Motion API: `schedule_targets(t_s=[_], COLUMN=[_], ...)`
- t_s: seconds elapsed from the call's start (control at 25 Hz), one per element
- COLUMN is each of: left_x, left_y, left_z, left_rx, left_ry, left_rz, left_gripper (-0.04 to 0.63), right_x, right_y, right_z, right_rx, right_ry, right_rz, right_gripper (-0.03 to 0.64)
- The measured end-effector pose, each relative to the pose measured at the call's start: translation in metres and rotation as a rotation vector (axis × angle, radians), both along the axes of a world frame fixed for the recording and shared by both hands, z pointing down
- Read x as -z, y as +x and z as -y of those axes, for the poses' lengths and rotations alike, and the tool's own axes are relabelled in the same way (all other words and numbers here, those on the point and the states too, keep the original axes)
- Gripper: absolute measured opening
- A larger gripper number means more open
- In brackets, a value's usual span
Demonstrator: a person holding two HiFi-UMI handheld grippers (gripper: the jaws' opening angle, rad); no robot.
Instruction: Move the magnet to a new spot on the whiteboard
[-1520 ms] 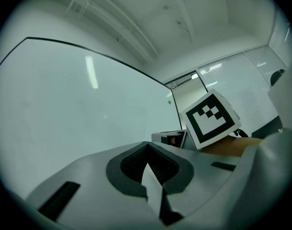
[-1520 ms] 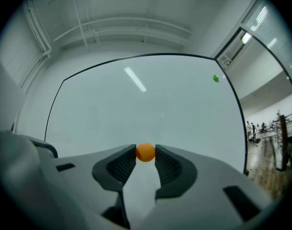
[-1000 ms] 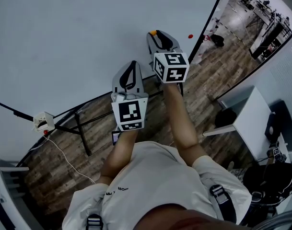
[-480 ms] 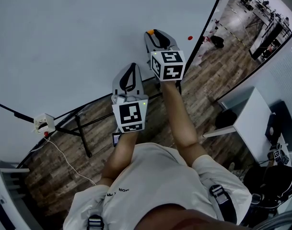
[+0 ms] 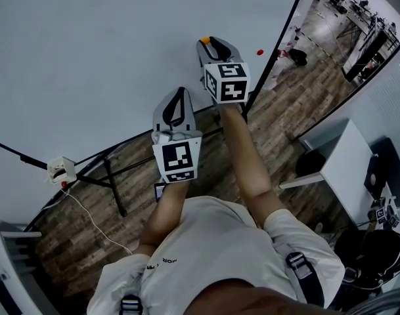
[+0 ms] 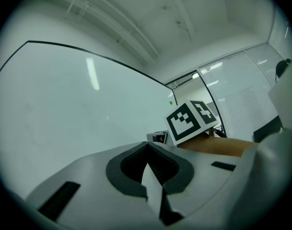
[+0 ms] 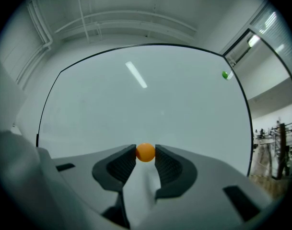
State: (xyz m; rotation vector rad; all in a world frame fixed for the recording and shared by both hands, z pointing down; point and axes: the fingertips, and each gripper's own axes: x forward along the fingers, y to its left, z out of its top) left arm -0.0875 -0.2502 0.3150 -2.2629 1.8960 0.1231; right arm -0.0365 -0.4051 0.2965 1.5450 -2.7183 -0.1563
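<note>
Our right tongs [image 7: 146, 149] clench the orange magnet [image 7: 145, 153] at the whiteboard [image 7: 136, 104], with bare board open above and to both sides up to its dark edge [image 7: 242, 99]. Our left tongs [image 6: 146, 150] are clenched shut on nothing.

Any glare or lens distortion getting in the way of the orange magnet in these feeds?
Right gripper view: one light streak reflects on the whiteboard, well above the orange magnet, which is sharp in the right gripper; fisheye, black corners. Left gripper view: a similar streak. Head view: dim, board edge bowed, only a sliver of orange shows at the gripper tip.
</note>
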Motion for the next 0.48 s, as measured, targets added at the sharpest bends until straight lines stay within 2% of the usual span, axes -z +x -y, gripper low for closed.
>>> schedule_targets(t_s=[0.48], left_x=[-0.002], left_y=[0.002], left_z=[0.001], left_rx=[-0.001], left_ry=[-0.003], left_rz=[0.000], left_gripper=[0.002], right_x=[-0.012], right_y=[-0.001], right_z=[0.019], right_rx=[-0.008], right_ry=[-0.024], right_rz=[-0.011], right_gripper=[0.132])
